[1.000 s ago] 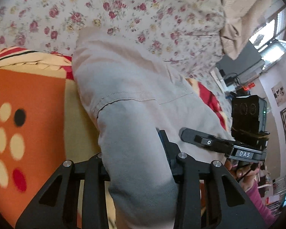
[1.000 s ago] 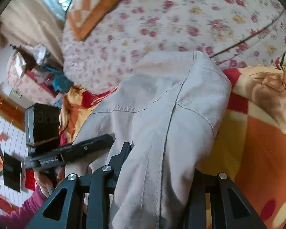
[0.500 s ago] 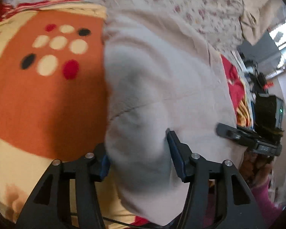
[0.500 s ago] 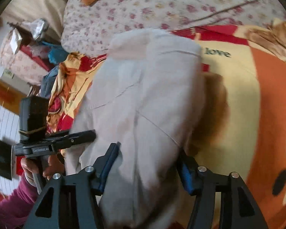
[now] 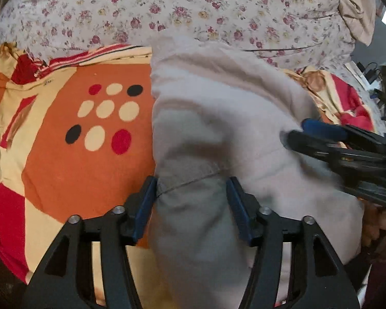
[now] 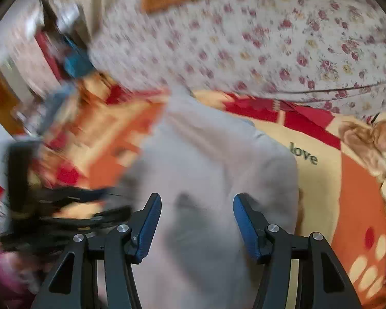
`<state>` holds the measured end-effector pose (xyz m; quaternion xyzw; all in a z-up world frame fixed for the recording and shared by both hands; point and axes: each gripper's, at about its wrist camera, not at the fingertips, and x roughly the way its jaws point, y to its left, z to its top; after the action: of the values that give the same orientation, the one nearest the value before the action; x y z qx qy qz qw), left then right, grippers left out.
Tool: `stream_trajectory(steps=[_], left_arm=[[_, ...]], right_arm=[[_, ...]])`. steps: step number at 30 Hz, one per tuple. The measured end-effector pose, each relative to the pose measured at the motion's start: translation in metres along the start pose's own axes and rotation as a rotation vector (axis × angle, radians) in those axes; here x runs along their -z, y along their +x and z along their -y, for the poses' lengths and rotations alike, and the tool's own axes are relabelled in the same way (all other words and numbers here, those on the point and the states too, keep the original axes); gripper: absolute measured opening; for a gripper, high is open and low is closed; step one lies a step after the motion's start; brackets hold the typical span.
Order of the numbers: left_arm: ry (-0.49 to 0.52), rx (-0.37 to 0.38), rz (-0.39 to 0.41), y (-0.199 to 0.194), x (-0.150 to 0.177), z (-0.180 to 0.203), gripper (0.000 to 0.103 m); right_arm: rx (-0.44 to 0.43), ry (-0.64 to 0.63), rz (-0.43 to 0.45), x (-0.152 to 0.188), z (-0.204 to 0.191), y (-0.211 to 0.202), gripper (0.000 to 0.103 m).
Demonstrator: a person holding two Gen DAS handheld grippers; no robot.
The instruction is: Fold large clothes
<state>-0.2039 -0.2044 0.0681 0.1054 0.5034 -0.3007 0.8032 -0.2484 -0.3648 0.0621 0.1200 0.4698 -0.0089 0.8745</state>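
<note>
- Beige trousers, folded, lie on the orange patterned blanket on the bed; floral sheet beyond.
- Left gripper: jaws parted, a fold of the cloth bulging between them, touching both pads.
- Right gripper: jaws wide apart over the cloth, gripping nothing; view blurred.

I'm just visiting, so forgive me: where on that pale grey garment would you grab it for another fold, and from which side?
Probably the stitched hem edge of the grey garment, which bunches into a raised ridge between the open fingers of the left gripper. Come in from the near side, low along the orange blanket, because that ridge stands proud while the rest lies flat.
</note>
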Motion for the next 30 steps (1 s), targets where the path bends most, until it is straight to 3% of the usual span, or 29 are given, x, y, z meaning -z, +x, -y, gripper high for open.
stream_trajectory(steps=[2,6,9,12,16,19,23,27,30], left_arm=[[-0.008,0.016,-0.011,0.009,0.001,0.0,0.066],[-0.028,0.03,-0.006,0.019,0.002,0.001,0.074],[-0.015,0.011,0.005,0.016,0.003,0.002,0.074],[0.009,-0.013,0.019,0.01,0.007,0.007,0.074],[0.027,-0.044,0.043,0.004,0.012,0.011,0.074],[0.035,-0.063,0.058,0.002,0.015,0.013,0.074],[0.036,-0.069,0.078,-0.002,0.019,0.014,0.074],[0.051,-0.095,0.111,-0.009,0.026,0.018,0.074],[0.065,-0.121,0.142,-0.016,0.031,0.02,0.074]], right_arm=[[0.082,0.01,-0.023,0.0,0.013,0.023,0.053],[0.01,0.128,-0.007,0.005,0.05,0.026,0.053],[0.037,0.109,-0.001,0.007,0.046,0.003,0.053],[-0.026,0.053,0.052,0.018,0.027,-0.04,0.053],[-0.025,-0.036,0.096,0.042,-0.002,-0.073,0.053],[-0.033,-0.07,0.063,0.066,-0.015,-0.071,0.053],[0.073,-0.104,-0.007,0.091,-0.012,-0.045,0.053],[0.024,0.002,-0.011,0.101,0.007,-0.035,0.058],[0.035,0.013,0.006,0.102,0.004,-0.048,0.058]])
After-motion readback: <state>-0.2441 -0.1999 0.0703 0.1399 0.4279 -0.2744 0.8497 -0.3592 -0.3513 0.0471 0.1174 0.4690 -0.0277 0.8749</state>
